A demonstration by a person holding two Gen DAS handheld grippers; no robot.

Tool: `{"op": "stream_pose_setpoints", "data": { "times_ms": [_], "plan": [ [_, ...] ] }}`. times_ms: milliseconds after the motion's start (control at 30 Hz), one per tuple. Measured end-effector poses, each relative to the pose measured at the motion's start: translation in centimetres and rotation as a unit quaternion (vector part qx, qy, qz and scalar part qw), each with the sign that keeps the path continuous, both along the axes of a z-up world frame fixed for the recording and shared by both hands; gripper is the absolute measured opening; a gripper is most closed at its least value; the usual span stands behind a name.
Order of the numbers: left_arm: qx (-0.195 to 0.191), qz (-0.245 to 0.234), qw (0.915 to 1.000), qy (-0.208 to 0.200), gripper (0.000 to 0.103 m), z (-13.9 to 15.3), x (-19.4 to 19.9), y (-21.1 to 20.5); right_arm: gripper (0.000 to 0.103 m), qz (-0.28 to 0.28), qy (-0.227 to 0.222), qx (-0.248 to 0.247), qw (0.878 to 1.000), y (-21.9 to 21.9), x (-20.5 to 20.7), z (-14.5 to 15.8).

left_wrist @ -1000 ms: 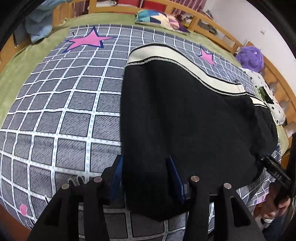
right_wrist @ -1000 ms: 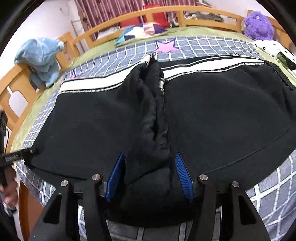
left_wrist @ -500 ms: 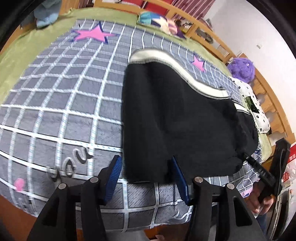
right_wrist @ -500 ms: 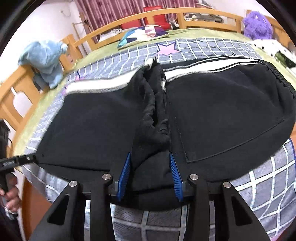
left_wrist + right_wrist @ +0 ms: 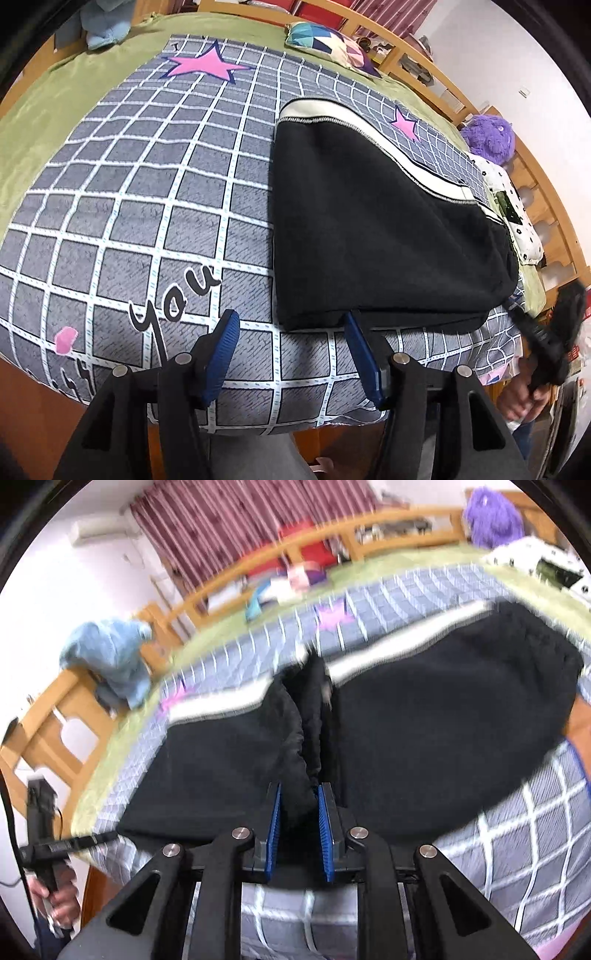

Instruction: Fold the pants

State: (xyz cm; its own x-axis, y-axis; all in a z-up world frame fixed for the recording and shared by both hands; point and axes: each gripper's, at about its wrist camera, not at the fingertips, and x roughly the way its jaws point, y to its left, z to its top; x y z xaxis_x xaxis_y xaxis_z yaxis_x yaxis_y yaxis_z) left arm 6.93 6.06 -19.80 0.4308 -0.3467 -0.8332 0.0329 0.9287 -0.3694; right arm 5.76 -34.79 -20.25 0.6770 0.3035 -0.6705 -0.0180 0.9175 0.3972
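Note:
Black pants (image 5: 373, 236) with a cream side stripe lie on the grey checked blanket (image 5: 147, 192) near the bed's front edge. My left gripper (image 5: 291, 345) is open and empty, just in front of the pants' near hem and apart from it. In the right wrist view the pants (image 5: 443, 720) show a bunched ridge at the middle. My right gripper (image 5: 299, 823) is shut on that ridge of black cloth. The right wrist view is motion-blurred.
A green sheet (image 5: 33, 110) covers the bed under the blanket. A patchwork pillow (image 5: 325, 40), a purple plush toy (image 5: 489, 134), a spotted white item (image 5: 517, 221) and a blue plush (image 5: 110, 657) lie around. A wooden rail (image 5: 44, 731) edges the bed.
My left gripper has let go of the pants' hem and pulled back off it. My right gripper's jaws have closed on the bunched cloth and the gripper is moving.

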Motion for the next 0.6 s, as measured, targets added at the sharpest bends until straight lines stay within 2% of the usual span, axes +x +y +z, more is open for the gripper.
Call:
{"op": "stream_pose_setpoints", "data": {
  "times_ms": [67,133,167,200,233,267,333,400,433,467,500,600],
  "plan": [
    [-0.004,0.0,1.0,0.007,0.057,-0.3,0.3,-0.1,0.029,0.005,0.029,-0.038,0.999,0.8,0.4,-1.9],
    [-0.003,-0.001,1.0,0.007,0.057,-0.2,0.4,-0.2,0.038,0.011,0.041,-0.038,0.998,0.8,0.5,-2.4],
    [-0.003,-0.002,1.0,0.004,0.057,0.0,0.4,-0.2,0.038,0.014,0.047,-0.038,0.998,0.7,0.7,-2.3],
    [-0.002,-0.003,1.0,-0.001,0.057,0.2,0.3,-0.2,0.039,0.014,0.045,-0.038,0.998,0.4,0.6,-1.7],
    [-0.001,-0.003,1.0,-0.006,0.057,0.4,0.3,-0.2,0.044,0.008,0.03,-0.037,0.999,0.2,0.4,-0.9],
    [0.0,-0.004,1.0,-0.008,0.057,0.5,0.4,-0.3,0.055,-0.002,0.013,-0.037,0.999,-0.1,0.2,-0.1],
    [-0.001,-0.004,1.0,-0.006,0.057,0.6,0.8,-0.4,0.064,-0.009,-0.004,-0.032,0.999,-0.3,0.3,0.4],
    [-0.004,-0.002,1.0,0.0,0.057,0.4,1.1,-0.4,0.063,-0.007,0.006,-0.036,0.999,0.1,1.9,-0.2],
    [-0.007,-0.001,1.0,0.002,0.057,0.3,1.3,-0.4,0.049,-0.006,0.022,-0.044,0.999,0.5,2.8,-1.1],
    [-0.011,-0.002,0.9999,0.002,0.057,0.3,1.3,-0.4,0.029,0.006,0.05,-0.054,0.997,1.0,3.7,-2.4],
    [-0.01,-0.002,0.9999,0.002,0.057,0.4,1.3,-0.4,0.029,0.023,0.068,-0.047,0.996,1.4,4.3,-3.2],
    [-0.004,-0.006,1.0,0.001,0.057,0.3,1.5,-0.5,0.03,0.034,0.052,-0.084,0.995,2.4,3.7,-2.7]
  ]
}}
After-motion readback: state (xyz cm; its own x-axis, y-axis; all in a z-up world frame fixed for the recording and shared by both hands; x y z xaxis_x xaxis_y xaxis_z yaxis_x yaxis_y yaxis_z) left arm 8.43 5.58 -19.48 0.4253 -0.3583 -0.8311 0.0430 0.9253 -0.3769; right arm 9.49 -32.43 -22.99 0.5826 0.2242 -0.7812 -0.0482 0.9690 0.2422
